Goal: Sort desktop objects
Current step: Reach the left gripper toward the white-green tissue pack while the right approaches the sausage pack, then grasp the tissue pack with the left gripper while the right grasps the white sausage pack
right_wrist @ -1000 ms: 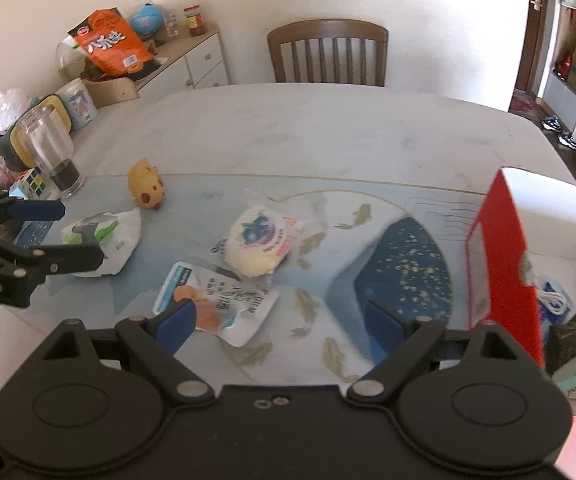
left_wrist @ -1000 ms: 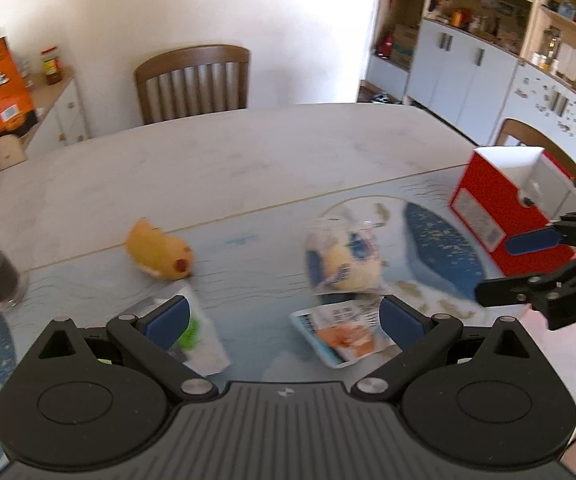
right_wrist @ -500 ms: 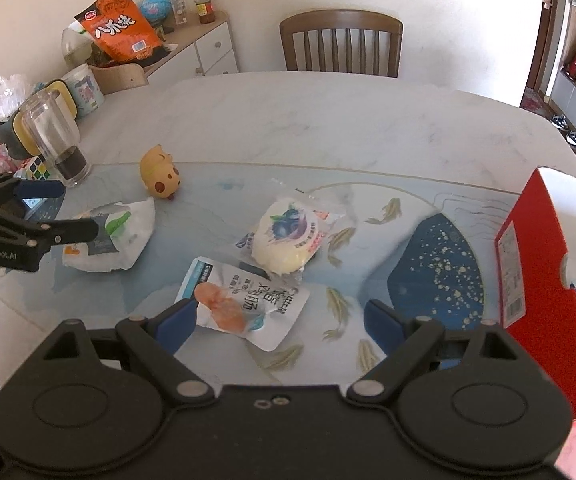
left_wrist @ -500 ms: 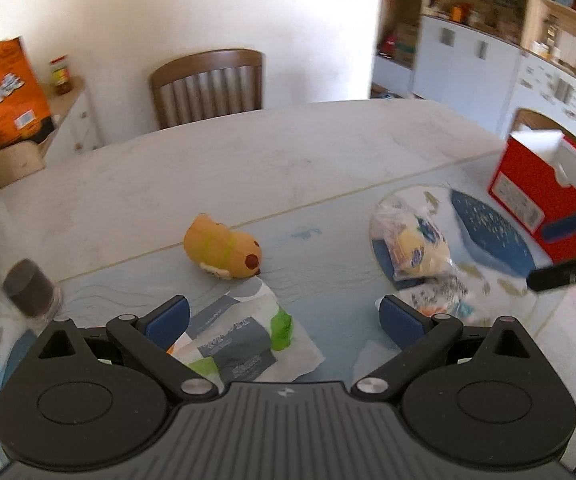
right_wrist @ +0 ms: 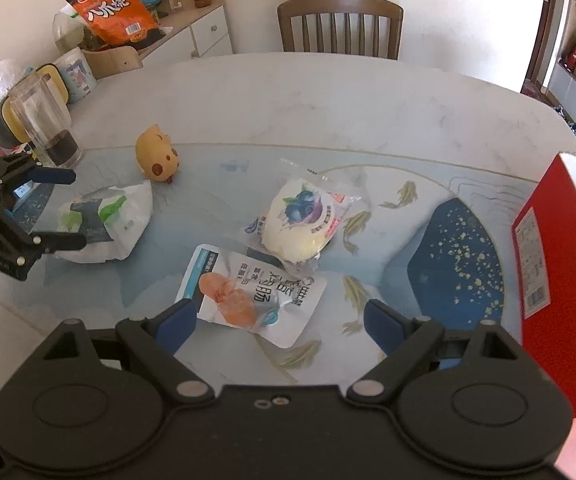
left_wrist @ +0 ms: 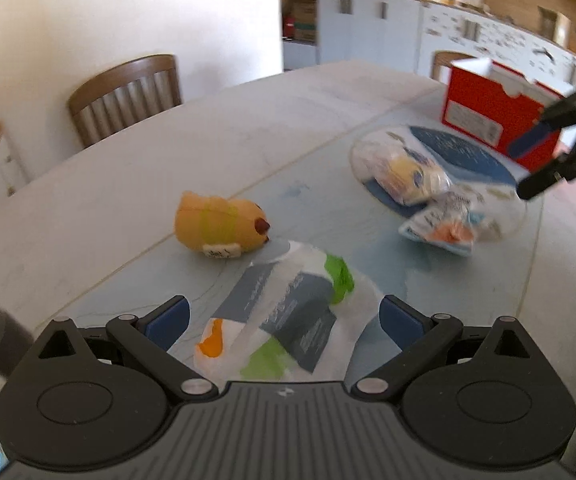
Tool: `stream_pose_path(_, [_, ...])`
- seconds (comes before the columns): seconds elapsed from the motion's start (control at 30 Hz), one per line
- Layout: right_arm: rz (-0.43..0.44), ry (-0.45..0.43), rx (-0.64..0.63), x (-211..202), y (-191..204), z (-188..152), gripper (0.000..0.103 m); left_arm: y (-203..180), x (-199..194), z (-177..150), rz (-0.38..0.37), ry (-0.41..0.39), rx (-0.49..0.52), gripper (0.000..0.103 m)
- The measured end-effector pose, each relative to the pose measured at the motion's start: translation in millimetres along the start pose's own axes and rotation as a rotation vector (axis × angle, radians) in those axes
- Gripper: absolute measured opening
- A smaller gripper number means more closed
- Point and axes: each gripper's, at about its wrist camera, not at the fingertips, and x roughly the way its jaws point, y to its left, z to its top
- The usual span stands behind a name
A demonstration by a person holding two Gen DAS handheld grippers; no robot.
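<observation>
Crinkly white-and-green packet (left_wrist: 288,320) lies low in the frame between the spread, empty fingers of the left gripper (left_wrist: 284,318), the right gripper (right_wrist: 280,320) likewise agape, and closing on loose film could let it slip.

1. Three snack packets: white-green packet (right_wrist: 106,222), blueberry bun packet (right_wrist: 302,222), sausage packet (right_wrist: 248,292).
2. One yellow plush toy (right_wrist: 158,154).
3. One red box (right_wrist: 560,280).
4. One glass cup (right_wrist: 44,122).
5. One wooden chair (right_wrist: 340,26).
6. One orange bag (right_wrist: 114,10).
</observation>
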Motion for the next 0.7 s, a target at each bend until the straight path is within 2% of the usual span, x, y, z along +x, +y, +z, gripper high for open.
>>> stream_pose_path(0.23, [0.008,-0.003,-0.011,15.6,16.3,-2.0,0.092,5.9,19.3,-11.0,-0.045,0.022,0.052,0.102])
stream_pose_path(0.53, [-0.002,0.024,-0.005,37.1,20.3,-3.4,0.092,11.7,41.5,-19.0,-0.040,0.052,0.057,0.102])
stream_pose_path(0.7, [-0.007,0.012,-0.005,41.8,22.5,-1.6,0.093,10.2,46.0,-17.6,-0.033,0.042,0.032,0.102])
